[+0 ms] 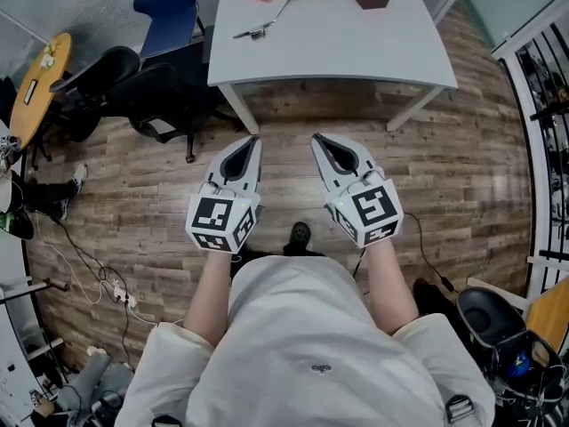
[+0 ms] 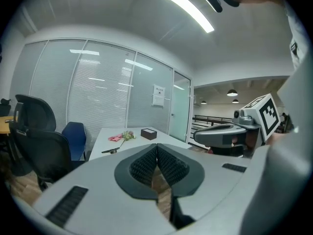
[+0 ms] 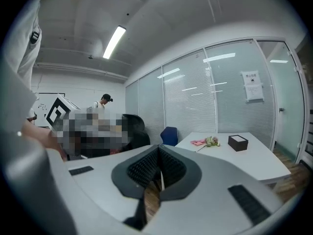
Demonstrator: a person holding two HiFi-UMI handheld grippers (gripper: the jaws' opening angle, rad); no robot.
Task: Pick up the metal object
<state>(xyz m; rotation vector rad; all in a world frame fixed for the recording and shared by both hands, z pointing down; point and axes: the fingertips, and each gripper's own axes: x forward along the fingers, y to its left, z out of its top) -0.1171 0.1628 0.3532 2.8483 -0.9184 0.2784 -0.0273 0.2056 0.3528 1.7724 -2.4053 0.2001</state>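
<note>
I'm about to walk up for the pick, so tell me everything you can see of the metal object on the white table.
The metal object is small, slim and elongated. It looks dark grey with a slight sheen, and one end seems thicker. It lies flat on the white table, towards the left side and nearer the person's edge. The lower end of a flower stem points at it, but whether they touch cannot be made out. Nothing holds it. Finer parts are too small to tell.

Bright, even light from ceiling strip lights (image 2: 188,9); heavy fisheye distortion, dark corners.
</note>
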